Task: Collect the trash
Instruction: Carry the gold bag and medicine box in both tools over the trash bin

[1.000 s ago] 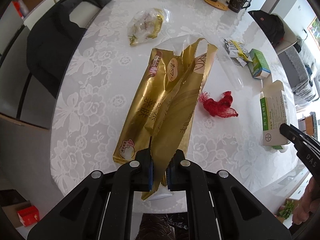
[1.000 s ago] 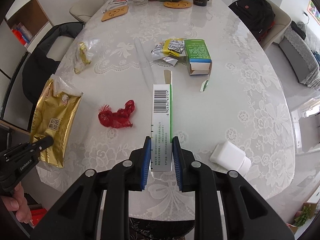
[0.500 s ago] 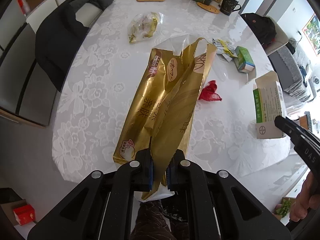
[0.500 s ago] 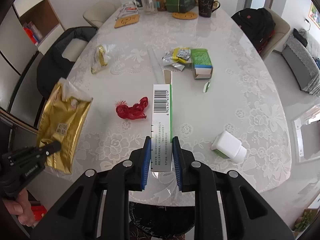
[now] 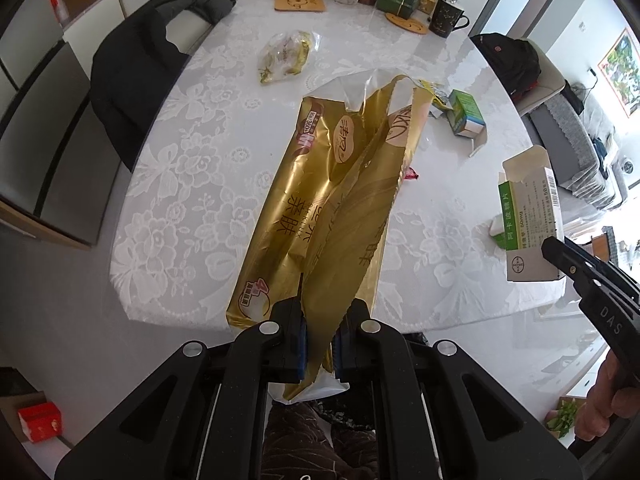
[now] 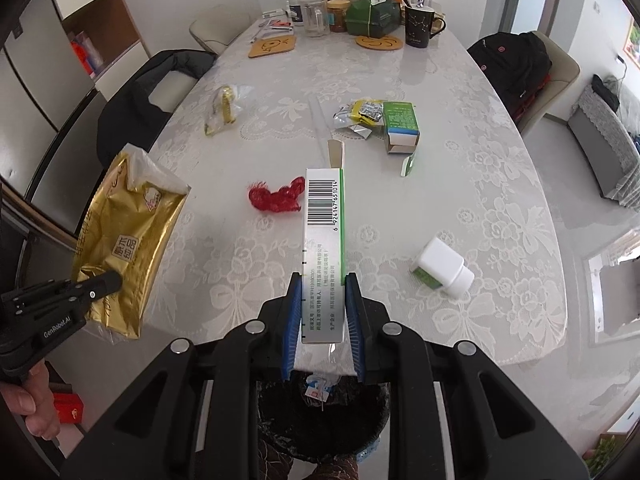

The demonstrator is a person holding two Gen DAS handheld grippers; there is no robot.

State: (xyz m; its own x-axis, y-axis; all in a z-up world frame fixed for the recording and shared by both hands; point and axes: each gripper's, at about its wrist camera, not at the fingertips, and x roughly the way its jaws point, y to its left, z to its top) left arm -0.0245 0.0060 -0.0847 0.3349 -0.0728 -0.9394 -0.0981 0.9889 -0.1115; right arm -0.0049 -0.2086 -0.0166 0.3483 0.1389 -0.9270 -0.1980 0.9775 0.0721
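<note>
Left gripper [image 5: 319, 344] tilted steeply down, fingers clamping gold wrapper [image 5: 320, 216]; right gripper [image 6: 323, 322] likewise, clamping medicine box [image 6: 323, 248].

I am looking into a home, in its dining area. An oval table [image 6: 500, 184] under a white lace cloth [image 6: 480, 216] fills most of my view, with padded chairs [image 6: 560, 76] drawn up to it; a black jacket [image 5: 132, 68] hangs over one and a black backpack [image 6: 516, 64] sits on another. At the far end stand a black mug [image 6: 420, 28], a glass jug [image 6: 316, 20], jars, cork coasters [image 6: 272, 46] and a green tissue box [image 6: 372, 16]. To the right I see a grey sofa [image 6: 608, 148] under a lace cover; to the left, tall cabinets [image 5: 36, 128].
</note>
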